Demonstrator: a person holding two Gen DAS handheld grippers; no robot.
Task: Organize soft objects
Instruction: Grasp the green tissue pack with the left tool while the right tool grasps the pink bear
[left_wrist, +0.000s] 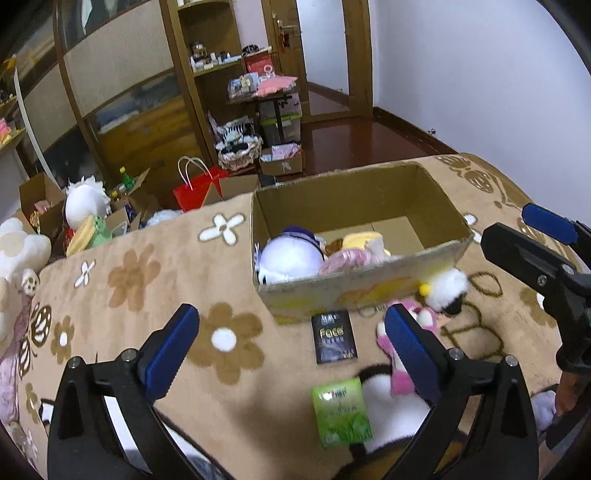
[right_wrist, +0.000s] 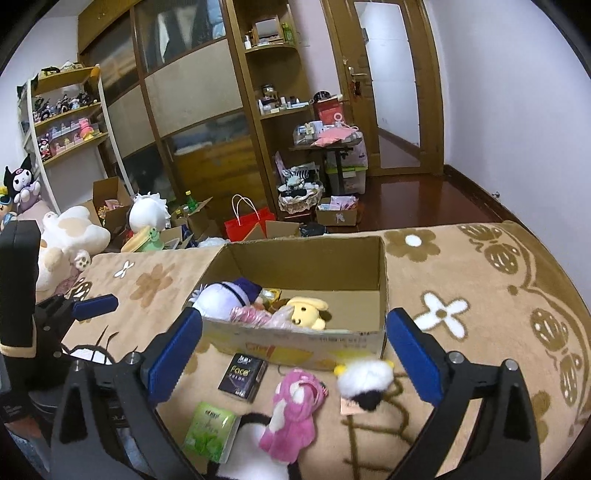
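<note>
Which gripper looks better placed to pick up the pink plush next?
Probably the right gripper: open, with the pink plush centred between its fingers. The left gripper, also open, has the plush behind its right finger.

Black-and-white plush (right_wrist: 255, 454) cut off by the bottom edge, partly under the pink plush (right_wrist: 293, 415). Tissue pack (left_wrist: 340, 411) print blurred, unreadable. Box (left_wrist: 369, 284) front wall hides the lower parts of toys inside. Shelf figurines (right_wrist: 62, 105) too small to identify.

Dim, warm indoor light, soft shadows, strong fisheye bending with dark corners, slight motion blur.
</note>
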